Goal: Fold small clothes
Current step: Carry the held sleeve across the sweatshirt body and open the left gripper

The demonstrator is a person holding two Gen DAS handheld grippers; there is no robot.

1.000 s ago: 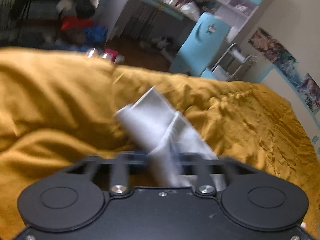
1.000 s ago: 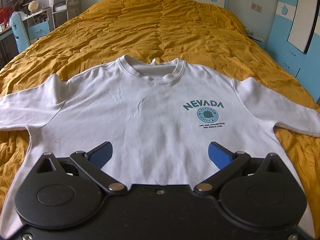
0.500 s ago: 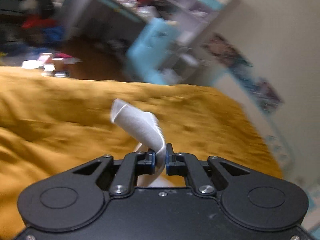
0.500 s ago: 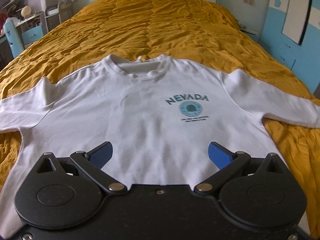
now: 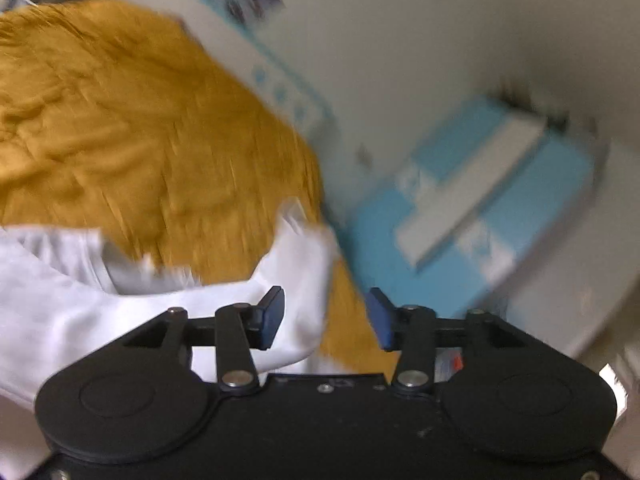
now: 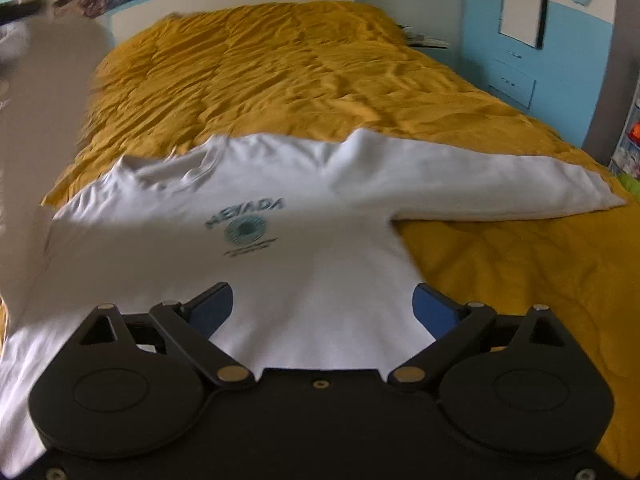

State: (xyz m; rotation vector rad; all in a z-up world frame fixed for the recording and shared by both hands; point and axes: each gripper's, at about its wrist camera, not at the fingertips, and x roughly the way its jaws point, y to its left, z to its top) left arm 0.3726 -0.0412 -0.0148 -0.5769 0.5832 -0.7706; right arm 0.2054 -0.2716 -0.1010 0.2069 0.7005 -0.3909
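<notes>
Left wrist view: the left gripper (image 5: pixel 325 322) sits low in the middle of a heavily blurred frame, its blue-padded jaws parted, having just been opening. A white cotton sleeve (image 5: pixel 296 276) of the long-sleeved sweatshirt (image 5: pixel 52 304) runs from the lower left of the frame up to the centre and hangs across the left pad; cloth lies in the gap, but the right pad stands clear of it, so nothing is pinched. That reads as a release: the sleeve looks to have been carried across the garment so it can drop as a fold. Behind it the mustard-yellow quilted bedspread (image 5: pixel 140 128) fills the upper left, and a pale blue and white cabinet (image 5: pixel 480 200) smears across the right.

Right wrist view: the right gripper (image 6: pixel 322 308) is at the bottom centre, jaws spread wide with nothing between them, poised above the sweatshirt's hem, probably waiting its turn. The sweatshirt (image 6: pixel 320 272) lies chest-up across the middle of the frame on the bedspread (image 6: pixel 300 80), its teal "NEVADA" print (image 6: pixel 246 220) left of centre. One sleeve (image 6: pixel 500 184) stretches flat toward the right edge, not yet folded. At the far left a blurred pale band (image 6: pixel 44 128) rises from the garment to the upper left corner; it appears to be the lifted sleeve, though the blur makes that uncertain. The white headboard with blue apple shapes (image 6: pixel 240 0) runs along the top.
</notes>
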